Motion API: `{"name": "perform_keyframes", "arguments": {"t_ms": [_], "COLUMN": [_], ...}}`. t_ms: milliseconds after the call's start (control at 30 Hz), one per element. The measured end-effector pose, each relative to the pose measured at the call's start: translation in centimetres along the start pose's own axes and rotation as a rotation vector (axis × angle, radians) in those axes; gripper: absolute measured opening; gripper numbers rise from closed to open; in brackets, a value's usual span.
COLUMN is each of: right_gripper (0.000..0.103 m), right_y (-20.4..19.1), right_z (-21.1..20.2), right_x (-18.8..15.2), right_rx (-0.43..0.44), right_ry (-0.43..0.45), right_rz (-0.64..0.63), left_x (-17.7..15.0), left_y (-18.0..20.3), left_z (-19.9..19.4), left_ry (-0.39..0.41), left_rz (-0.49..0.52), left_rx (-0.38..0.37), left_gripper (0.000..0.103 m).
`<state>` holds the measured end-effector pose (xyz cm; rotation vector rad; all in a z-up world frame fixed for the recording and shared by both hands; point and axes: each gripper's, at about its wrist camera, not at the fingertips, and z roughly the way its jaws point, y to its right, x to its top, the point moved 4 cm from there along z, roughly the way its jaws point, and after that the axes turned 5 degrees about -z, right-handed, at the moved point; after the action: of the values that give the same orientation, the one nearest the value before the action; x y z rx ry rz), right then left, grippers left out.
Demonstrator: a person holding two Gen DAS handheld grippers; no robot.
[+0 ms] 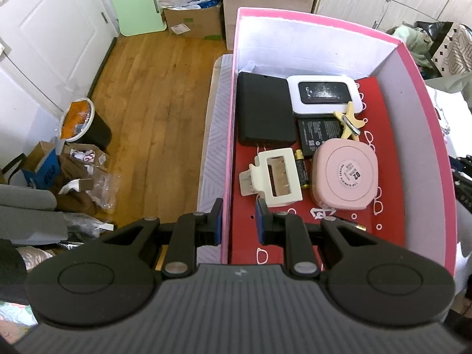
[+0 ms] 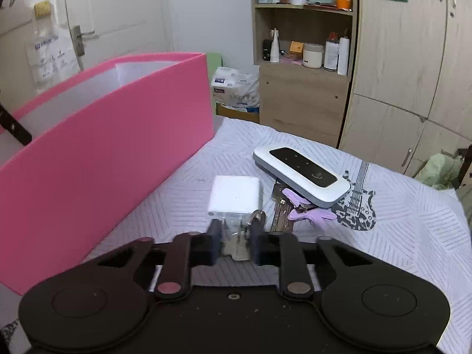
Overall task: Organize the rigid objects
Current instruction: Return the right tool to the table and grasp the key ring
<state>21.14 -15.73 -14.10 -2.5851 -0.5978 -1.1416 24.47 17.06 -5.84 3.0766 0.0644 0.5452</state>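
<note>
Straddling pink box [image 1: 227, 147] wall: left gripper [image 1: 238, 221], clamped.

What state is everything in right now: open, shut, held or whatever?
pink box, open-topped, partly filled.
cream hair claw, shut, inside box.
left gripper, fingers astride box wall, grip unclear.
right gripper, fingers shut on key.
white router outside box, tilted atop purple clip.
white door, shut.
</note>
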Motion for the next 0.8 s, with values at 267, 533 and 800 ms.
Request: {"name": "perform_keyframes", "arguments": {"t_ms": [267,533,800], "right_gripper": [0.018,0.034,0.004], "right_y": [1.3,1.5,2.7], "right_z": [-0.9,-0.5,-0.7], "right_x": [-0.8,-1.4,-1.5], "right_rx": [0.124,0.223,0.345], "right_ry": [0.025,0.039,0.090], "right_rz": [0.201,0.326,0.484], "left_x": [-0.2,-0.4,-0.5], "left_y": [-0.4,-0.6,-0.8], "left_z": [0.0,-0.1,-0.1], "left_ry": [0.006,0.015,0.018], "left_rz": [-0.022,-0.028,-0.028], "left_rx": [-0.015,-0.021,-0.029], "left_gripper": [0.019,0.019,0.019]}}
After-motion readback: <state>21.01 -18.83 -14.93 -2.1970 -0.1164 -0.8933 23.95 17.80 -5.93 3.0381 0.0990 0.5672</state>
